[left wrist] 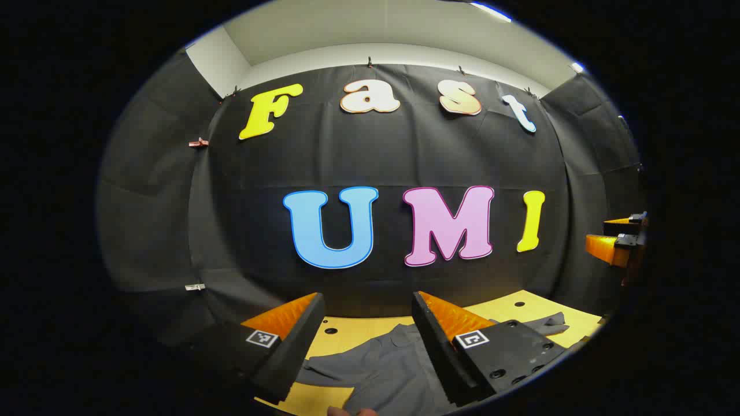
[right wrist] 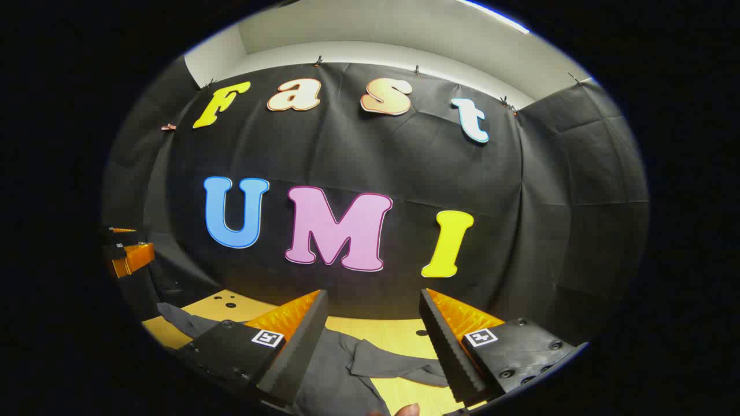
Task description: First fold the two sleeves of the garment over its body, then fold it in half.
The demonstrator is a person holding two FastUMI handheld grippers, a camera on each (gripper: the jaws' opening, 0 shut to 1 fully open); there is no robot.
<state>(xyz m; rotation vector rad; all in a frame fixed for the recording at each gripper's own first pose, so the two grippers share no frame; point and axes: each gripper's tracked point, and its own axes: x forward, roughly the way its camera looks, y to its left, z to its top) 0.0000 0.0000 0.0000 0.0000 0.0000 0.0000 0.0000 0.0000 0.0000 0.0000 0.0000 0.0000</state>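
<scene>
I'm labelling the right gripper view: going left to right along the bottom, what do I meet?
Left gripper at the far edge → one sleeve on the table → right gripper, jaws apart over the garment.

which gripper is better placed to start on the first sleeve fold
Either, each for its own side. The left gripper and the right gripper both hang open above the grey cloth garment on the yellow wooden table, a sleeve spread on either side. Neither holds anything.
</scene>
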